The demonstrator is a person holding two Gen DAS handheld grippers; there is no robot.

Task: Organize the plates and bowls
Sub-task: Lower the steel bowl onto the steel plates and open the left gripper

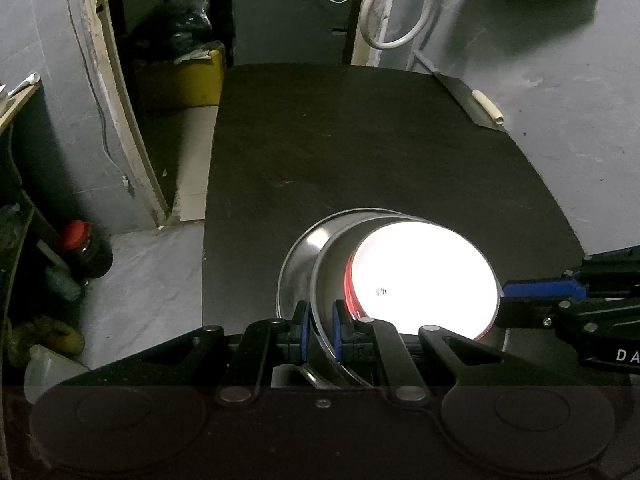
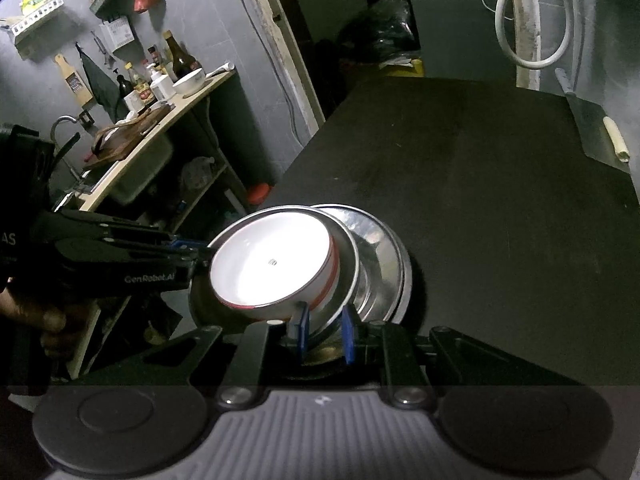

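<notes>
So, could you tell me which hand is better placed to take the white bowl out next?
Probably right. The left gripper and right gripper are both shut on the steel bowl rim, but the white bowl sits nearest the right one's fingers.

Your left gripper (image 1: 320, 330) points steeply down, jaws clamped. Your right gripper (image 2: 325, 334) does likewise, opposite it, jaws clamped too.
</notes>
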